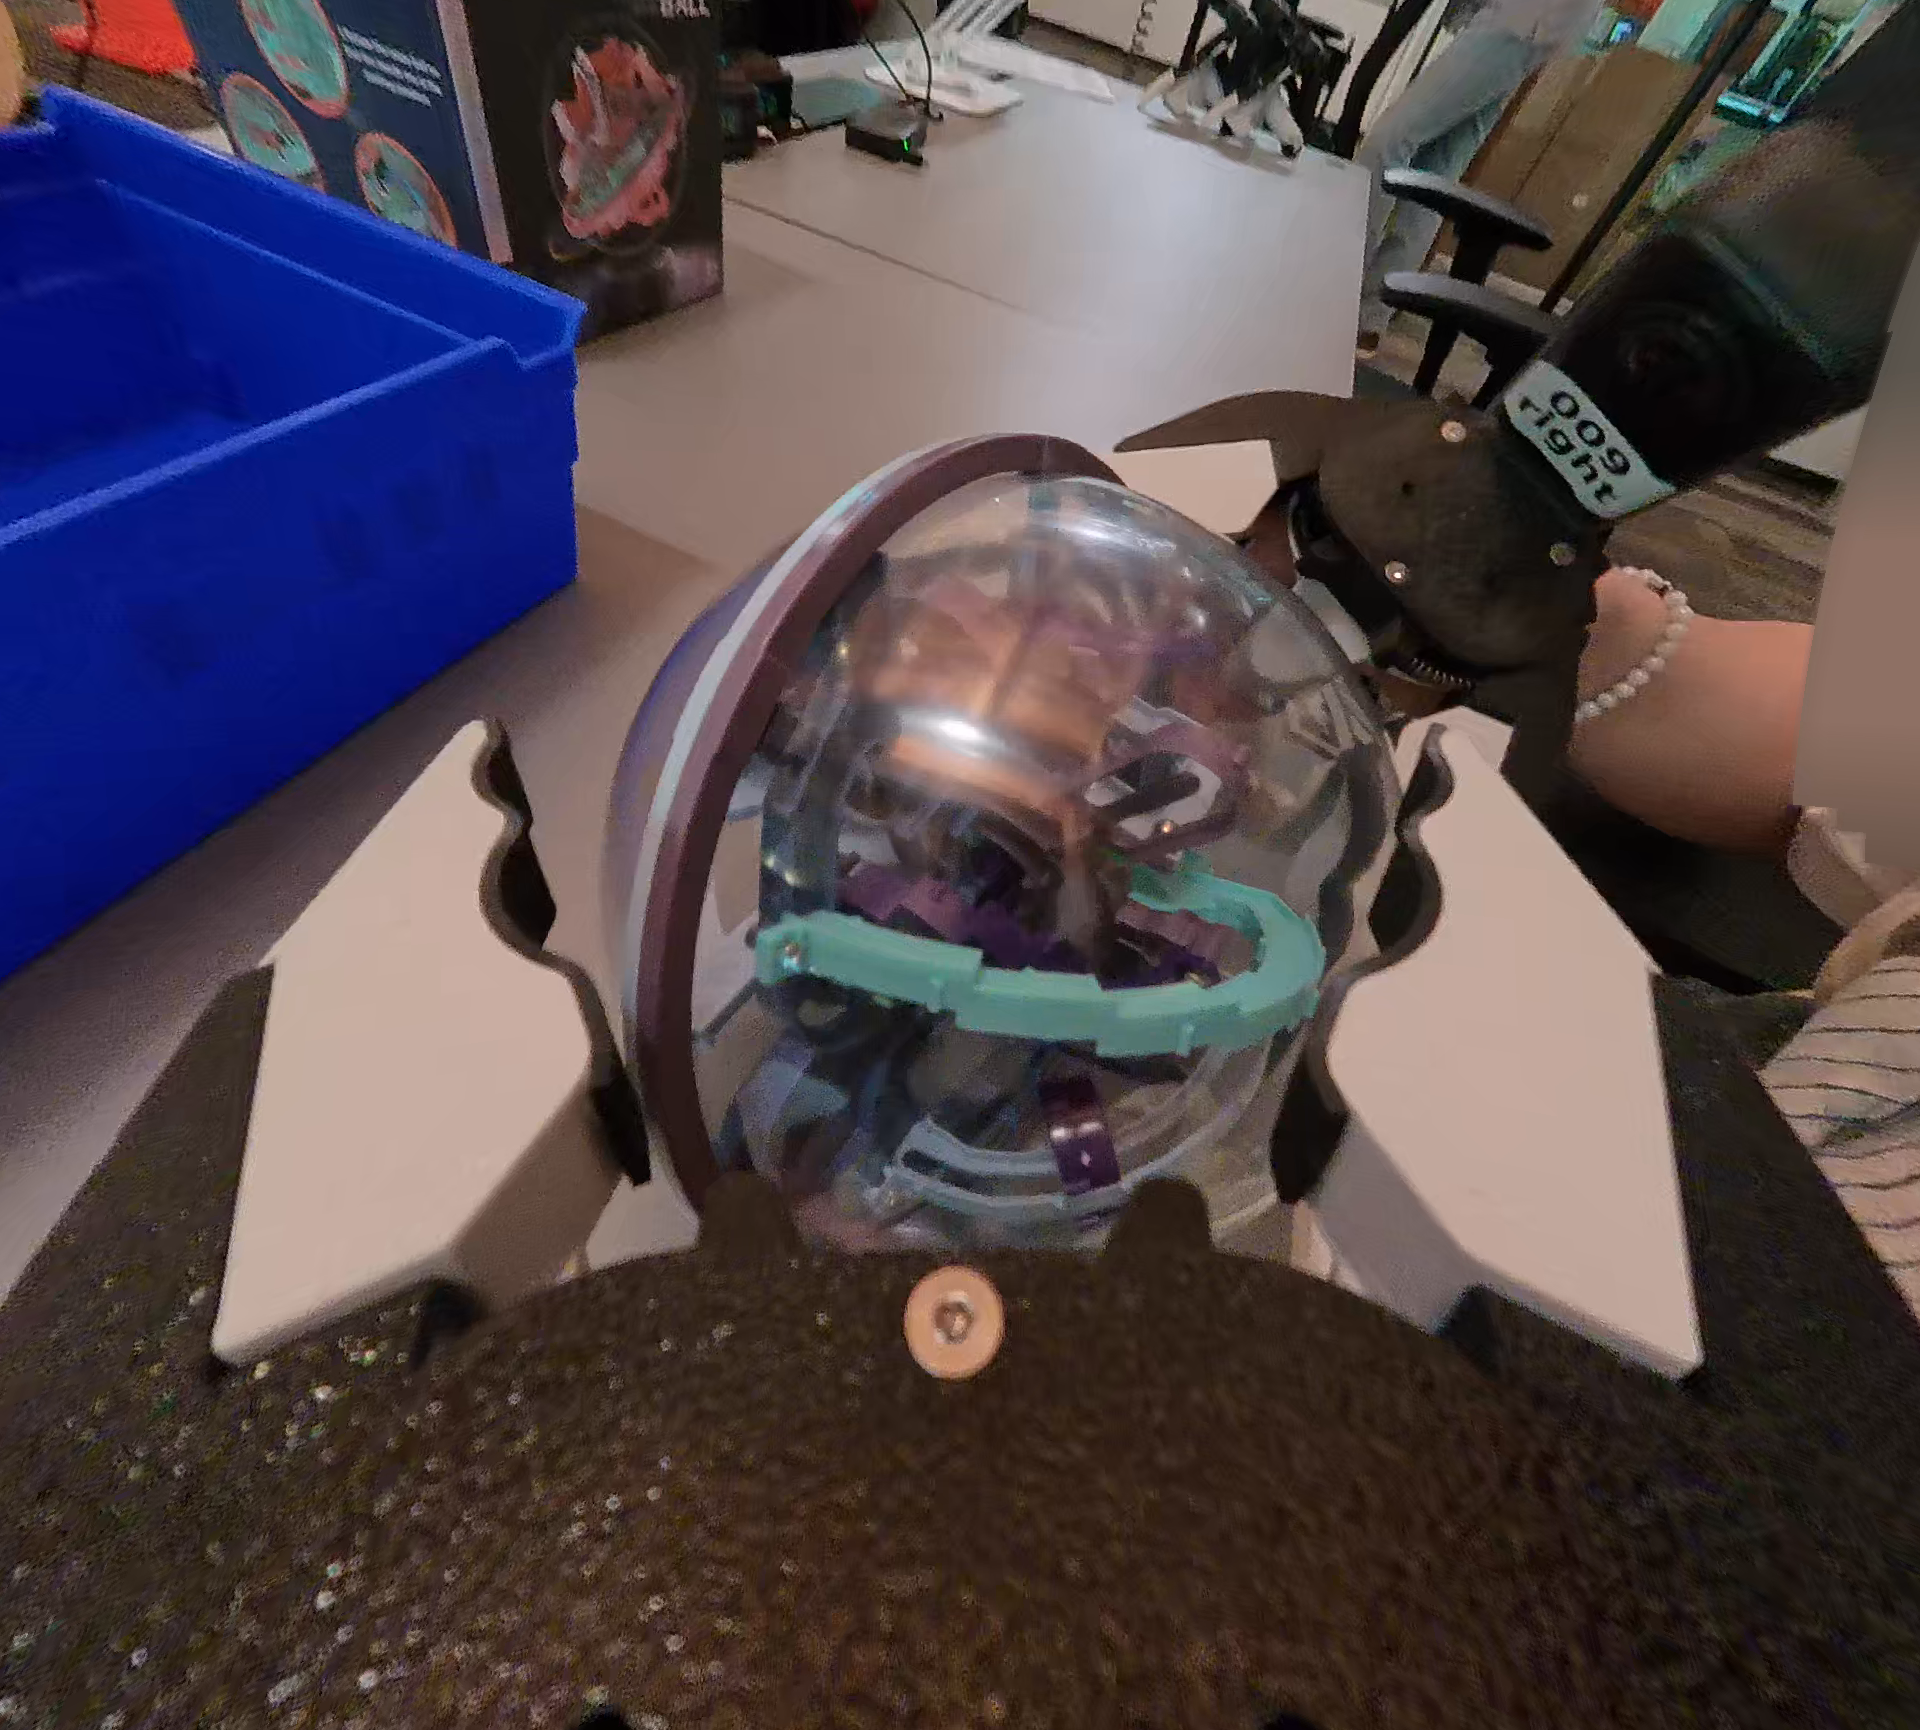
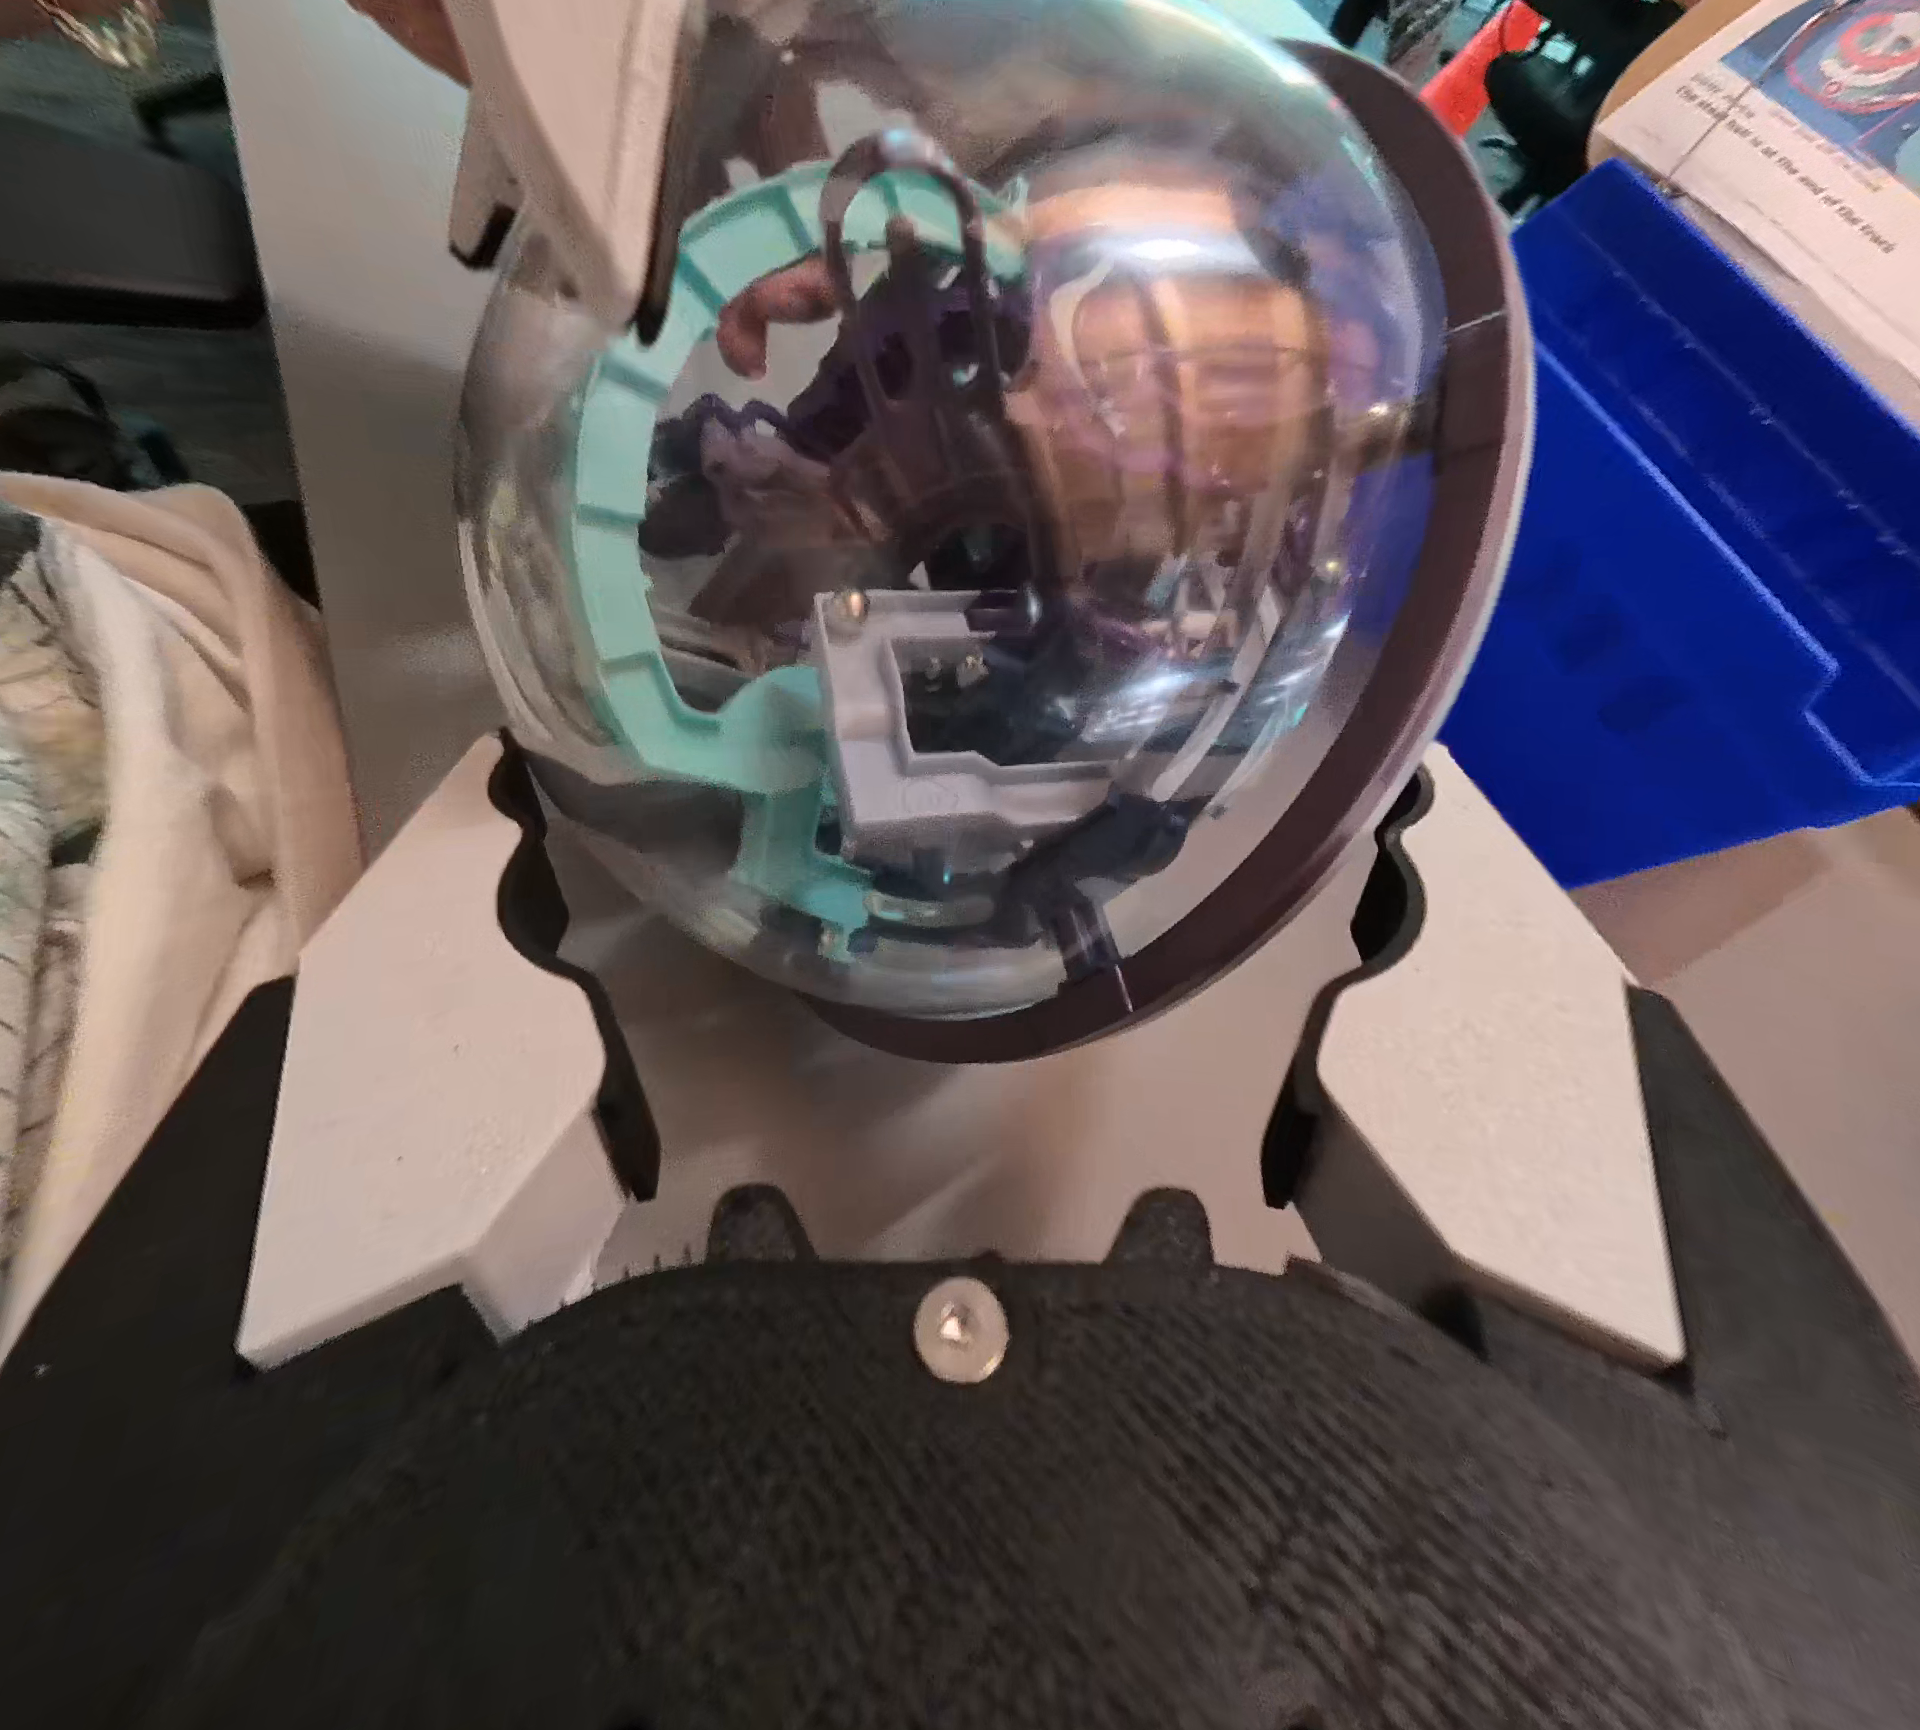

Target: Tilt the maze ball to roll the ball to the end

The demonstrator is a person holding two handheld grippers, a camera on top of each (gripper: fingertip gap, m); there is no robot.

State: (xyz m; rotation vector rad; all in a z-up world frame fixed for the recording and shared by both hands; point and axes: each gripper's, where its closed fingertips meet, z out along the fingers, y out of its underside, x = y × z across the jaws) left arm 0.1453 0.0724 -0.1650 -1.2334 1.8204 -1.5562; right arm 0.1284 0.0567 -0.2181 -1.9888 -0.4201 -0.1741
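1. Spreading wide, the left gripper [image 1: 961, 745] has its two white fingers with wavy black pads on either side of the clear plastic maze ball [image 1: 997, 849], which fills the space between them; the left pad [image 1: 520, 859] sits against the dark purple ring [image 1: 717, 745] around the sphere, and the right pad [image 1: 1397, 859] lies against the clear shell.
2. The right gripper [image 2: 961, 839] is likewise opened wide around the same sphere from another side, its left pad [image 2: 530, 859] under the clear shell and its right pad [image 2: 1387, 870] at the purple ring [image 2: 1455, 641].
3. The maze ball is raised above the pale grey table [image 1: 935, 330] between the two tools, with the ring tilted rather than level.
4. Inside the shell, a curved teal track [image 2: 613, 537] runs beside a grey angular track [image 2: 883, 745]; a small silvery steel ball [image 2: 850, 608] rests in the upper corner of the grey track.
5. In the right wrist view, one white finger [image 2: 582, 122] of the left gripper presses on the upper left of the sphere.
6. In the left wrist view, the right tool's black body [image 1: 1455, 537] reaches in from the right, with a hand wearing a white bead bracelet [image 1: 1642, 652] behind it.
7. A blue plastic bin [image 1: 260, 485] stands on the table to the left, and a dark printed cardboard box [image 1: 468, 101] stands behind it.
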